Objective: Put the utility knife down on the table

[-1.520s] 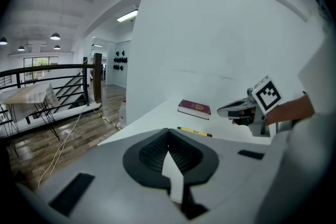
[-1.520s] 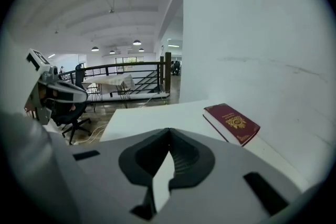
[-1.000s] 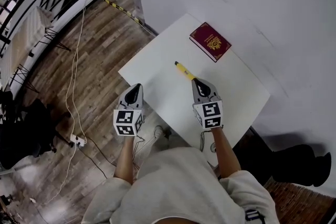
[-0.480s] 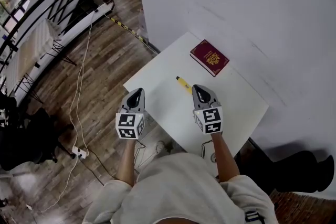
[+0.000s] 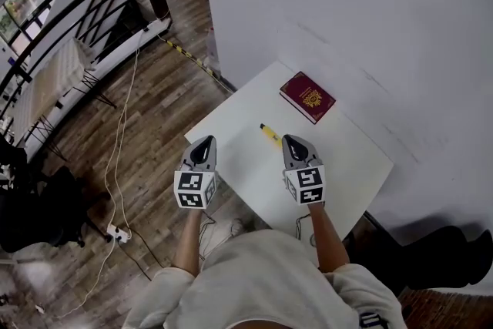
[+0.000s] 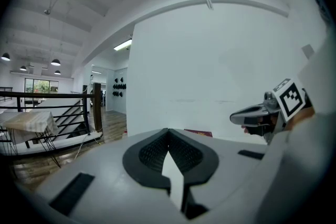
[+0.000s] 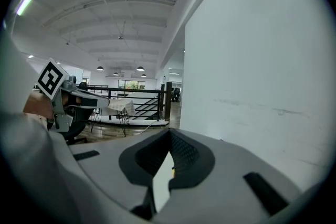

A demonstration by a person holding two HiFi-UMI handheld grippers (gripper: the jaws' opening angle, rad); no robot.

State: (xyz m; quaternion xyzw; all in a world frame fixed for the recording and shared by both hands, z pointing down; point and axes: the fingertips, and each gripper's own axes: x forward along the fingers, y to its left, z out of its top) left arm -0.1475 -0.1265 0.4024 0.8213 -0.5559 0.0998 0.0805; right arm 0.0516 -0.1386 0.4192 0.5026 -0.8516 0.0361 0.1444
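The yellow utility knife (image 5: 269,134) lies flat on the white table (image 5: 347,158), just ahead and left of my right gripper (image 5: 294,139). That gripper hovers above the table, shut and empty, apart from the knife. In the right gripper view only a yellow speck of the knife (image 7: 172,169) shows through the slit below the shut jaws of the right gripper (image 7: 169,131). My left gripper (image 5: 204,142) hangs shut and empty over the table's left edge. The left gripper (image 6: 168,131) points toward the wall.
A dark red booklet (image 5: 307,97) lies at the table's far side, close to the white wall (image 5: 370,19). Wooden floor with a white cable (image 5: 115,158) lies to the left, and a black railing (image 5: 85,4) stands beyond it.
Both grippers have risen from the table and the right one has drawn back from the knife. The knife stays lying where it was.
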